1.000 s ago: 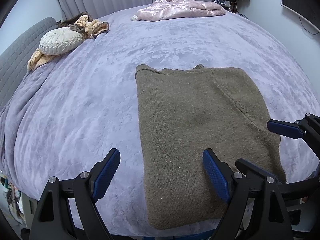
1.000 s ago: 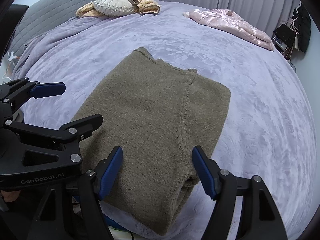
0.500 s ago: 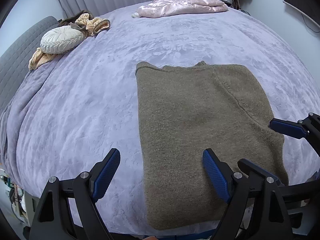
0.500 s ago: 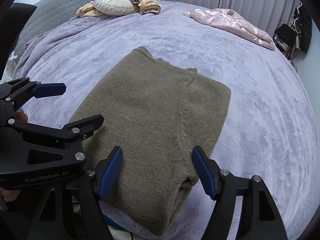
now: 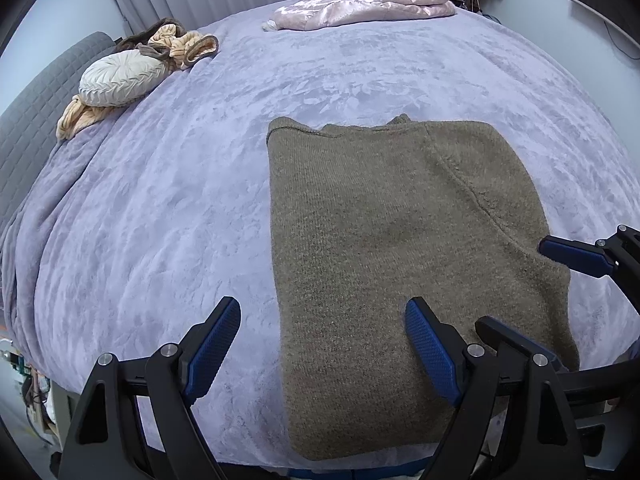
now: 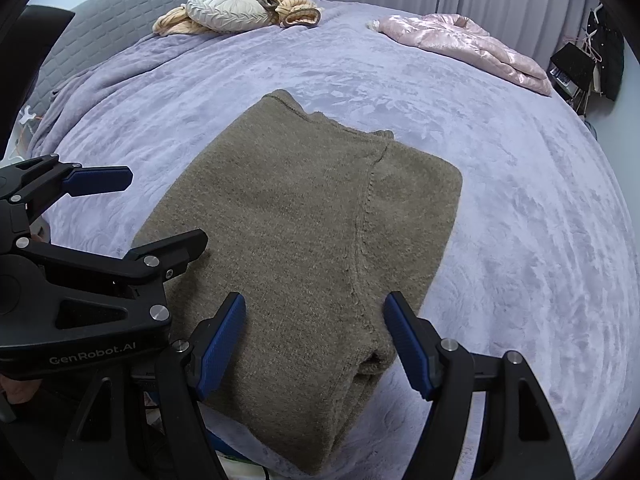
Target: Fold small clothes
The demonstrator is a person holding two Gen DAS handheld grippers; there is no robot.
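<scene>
The olive-brown knitted sweater (image 5: 384, 264) lay folded into a rough rectangle near the front edge of the bed (image 5: 152, 216), on its lilac plush cover, neckline toward the far side and one raised seam running down its right part. In the right wrist view the sweater (image 6: 304, 240) showed its doubled layers at the near right corner, a thick rolled fold that the left wrist view did not reveal; that same view also took in the grey quilted headboard (image 6: 132, 24) more fully. The left wrist view alone showed the edge of a dark screen (image 5: 612, 4) on the wall at upper right. Both views held the round cream pillow (image 5: 120, 78) with a peach and brown garment (image 5: 180, 42) bunched around it at the far left, and a shiny pink jacket (image 5: 360, 4) at the far side, well apart from the sweater.

The left gripper (image 5: 320, 344) pointed steeply down over the sweater's near left edge, its blue fingers (image 5: 432, 356) spread wide, one above bare cover and one above the knit, gripping nothing. The right gripper (image 6: 316, 344) hung just beside it over the near right part, fingers (image 6: 408, 348) likewise spread and empty. Each gripper appeared at the side of the other's view, and a bit of a hand (image 6: 16, 390) showed at the lower left of the right wrist view
</scene>
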